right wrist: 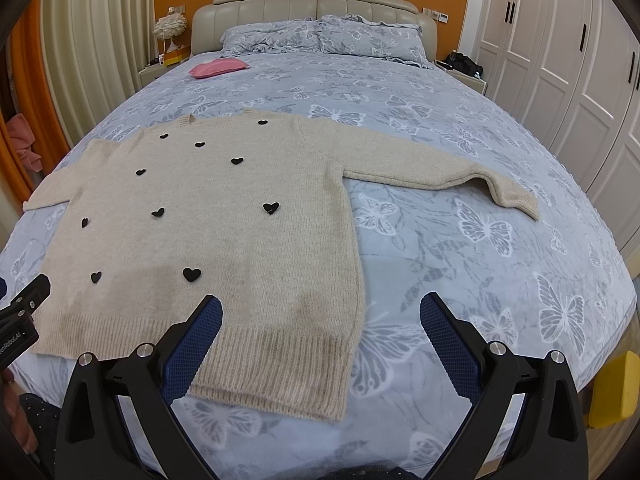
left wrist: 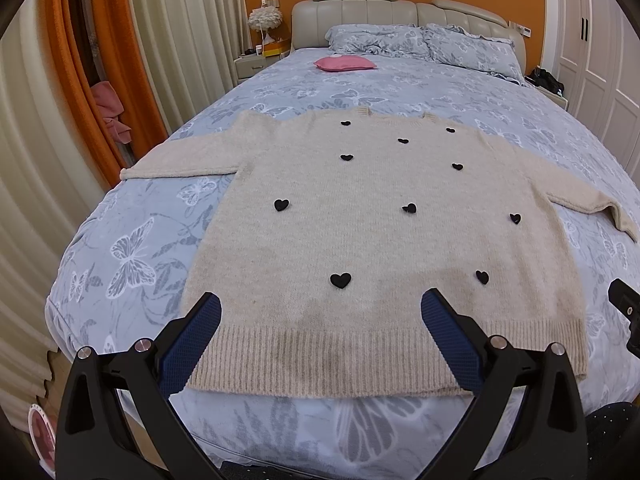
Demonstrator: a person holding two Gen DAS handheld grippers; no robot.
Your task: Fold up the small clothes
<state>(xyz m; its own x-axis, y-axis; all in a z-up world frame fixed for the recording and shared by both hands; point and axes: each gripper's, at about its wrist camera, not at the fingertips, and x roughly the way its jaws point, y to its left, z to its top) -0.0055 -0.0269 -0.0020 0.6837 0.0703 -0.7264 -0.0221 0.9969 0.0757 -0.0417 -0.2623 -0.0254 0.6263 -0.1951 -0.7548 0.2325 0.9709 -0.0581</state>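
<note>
A cream knitted sweater (left wrist: pixel 372 232) with black heart patches lies flat and face up on the bed, both sleeves spread out to the sides, ribbed hem toward me. My left gripper (left wrist: pixel 320 304) hovers open above the hem's middle, nothing between its blue pads. In the right wrist view the same sweater (right wrist: pixel 224 232) fills the left half, its right sleeve (right wrist: pixel 440 172) stretched out over the cover. My right gripper (right wrist: pixel 320 304) is open above the sweater's lower right corner, holding nothing. The edge of the other gripper (right wrist: pixel 24 304) shows at far left.
The bed (left wrist: pixel 132 248) has a blue-grey butterfly cover. A pink cushion (left wrist: pixel 345 63) and pillows (left wrist: pixel 420 42) lie near the headboard. Curtains (left wrist: pixel 52 120) hang left, a white wardrobe (right wrist: pixel 560 60) stands right, and a yellow object (right wrist: pixel 616 392) sits by the bed's right corner.
</note>
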